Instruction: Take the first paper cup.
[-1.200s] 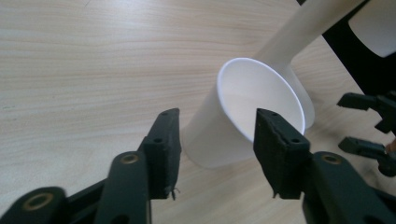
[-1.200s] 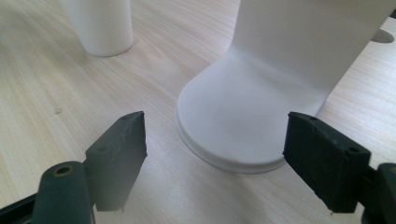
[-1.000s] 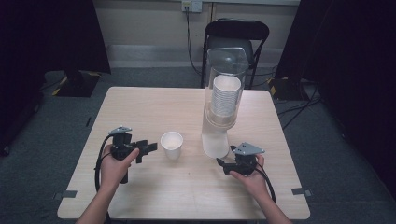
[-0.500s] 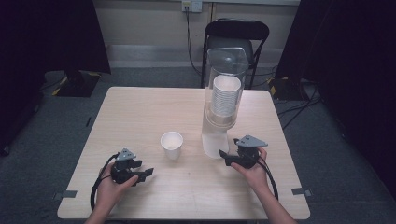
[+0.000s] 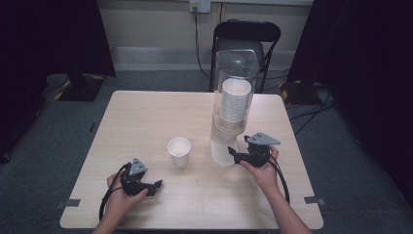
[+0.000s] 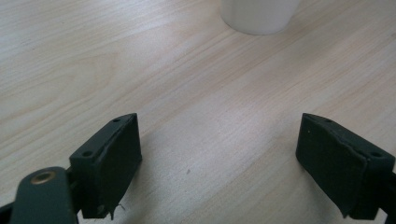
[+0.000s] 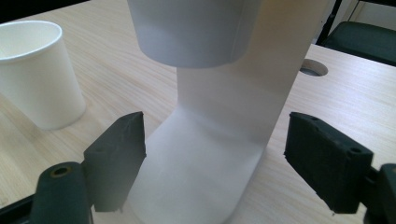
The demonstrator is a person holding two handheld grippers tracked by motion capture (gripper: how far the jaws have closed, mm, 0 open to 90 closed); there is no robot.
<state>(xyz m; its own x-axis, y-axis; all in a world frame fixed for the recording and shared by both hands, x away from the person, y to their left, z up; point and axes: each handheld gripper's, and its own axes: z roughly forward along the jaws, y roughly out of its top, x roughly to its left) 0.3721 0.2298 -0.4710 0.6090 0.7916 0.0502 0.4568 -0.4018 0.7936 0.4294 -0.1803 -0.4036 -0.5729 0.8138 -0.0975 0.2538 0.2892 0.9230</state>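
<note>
A clear cup dispenser point(image 5: 233, 83) stands right of the table's middle, holding a stack of white paper cups point(image 5: 235, 100) above a white base point(image 5: 223, 153). A single white paper cup point(image 5: 179, 151) stands upright to its left. My right gripper point(image 5: 234, 155) is open at the foot of the dispenser; in the right gripper view its jaws straddle the white base point(image 7: 219, 140), under the lowest cup point(image 7: 191, 32), with the single cup point(image 7: 37, 74) at left. My left gripper point(image 5: 156, 185) rests open near the front edge; the cup's bottom point(image 6: 259, 16) lies ahead of its empty jaws.
The light wooden table point(image 5: 146, 117) has a cable hole point(image 7: 314, 68) behind the dispenser. A black chair point(image 5: 246, 39) stands beyond the far edge. Cables trail from both grippers toward the front edge.
My left gripper drew back from beside the cup toward the front edge. My right gripper moved forward up to the dispenser's base. Both stayed open.
</note>
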